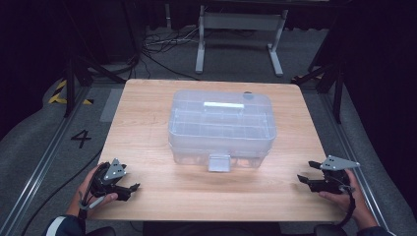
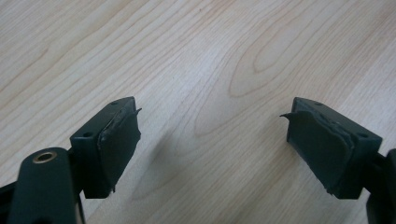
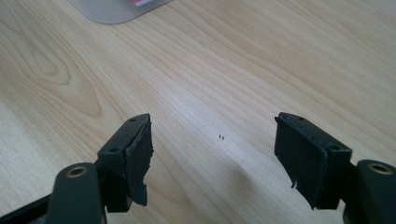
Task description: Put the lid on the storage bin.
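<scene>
The clear plastic storage box with a closed lid (image 1: 222,125) stands at the middle of the light wooden surface (image 1: 162,196), slightly toward the far edge. Its white top handle (image 1: 223,104) lies flat on the lid, and its translucent front latch (image 1: 219,162) faces the person. The latch appears to be down, though the high view is too coarse to confirm this.

Progress, judged from the layout: nothing has been started. The box is untouched and closed, so the approach, the release of the latch and any opening or lifting are all left to do.

The left tool (image 1: 129,189) rests at the near left corner of the surface, jaws spread apart with only bare wood grain between the worn black pads (image 2: 119,140). The right tool (image 1: 306,178) sits at the near right corner, jaws likewise apart and holding nothing (a corner of the box base (image 3: 116,11) shows at the top of the right gripper view). Both are well apart from the box.

Nothing stands between either tool and the box. Off the surface, grey carpet, loose black cables (image 1: 162,46) and a white metal frame (image 1: 241,29) lie beyond the far edge, clear of the work.
</scene>
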Demonstrator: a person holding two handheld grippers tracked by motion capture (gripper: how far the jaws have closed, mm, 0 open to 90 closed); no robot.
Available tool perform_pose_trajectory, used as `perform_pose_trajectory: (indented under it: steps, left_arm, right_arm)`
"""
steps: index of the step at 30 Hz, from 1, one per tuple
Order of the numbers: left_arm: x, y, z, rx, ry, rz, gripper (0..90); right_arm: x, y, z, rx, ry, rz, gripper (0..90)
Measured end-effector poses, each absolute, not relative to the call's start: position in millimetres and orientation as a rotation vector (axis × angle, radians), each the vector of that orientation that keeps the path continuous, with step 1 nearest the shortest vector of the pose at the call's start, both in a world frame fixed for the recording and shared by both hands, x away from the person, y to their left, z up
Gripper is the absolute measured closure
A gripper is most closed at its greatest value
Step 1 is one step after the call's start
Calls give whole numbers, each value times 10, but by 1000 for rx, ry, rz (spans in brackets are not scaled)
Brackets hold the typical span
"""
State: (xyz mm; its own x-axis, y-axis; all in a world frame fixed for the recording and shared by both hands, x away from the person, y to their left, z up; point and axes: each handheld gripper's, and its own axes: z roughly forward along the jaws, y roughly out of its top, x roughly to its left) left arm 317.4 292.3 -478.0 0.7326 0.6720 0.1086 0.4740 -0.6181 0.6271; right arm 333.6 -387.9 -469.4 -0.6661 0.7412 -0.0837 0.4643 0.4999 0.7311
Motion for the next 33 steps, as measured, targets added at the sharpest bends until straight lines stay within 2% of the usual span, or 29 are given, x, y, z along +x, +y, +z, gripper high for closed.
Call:
perform_pose_trajectory:
  steps: [10,33]
  left_arm:
    - [3236,3038,-4892,2240,942,334,134]
    - [3237,3023,-4903,2228,972,353,103]
  right_arm:
    - [3201,-4073,-4863,1143,2312,976,259]
    - [3194,-4110,-4907,1217,2277,1006,226]
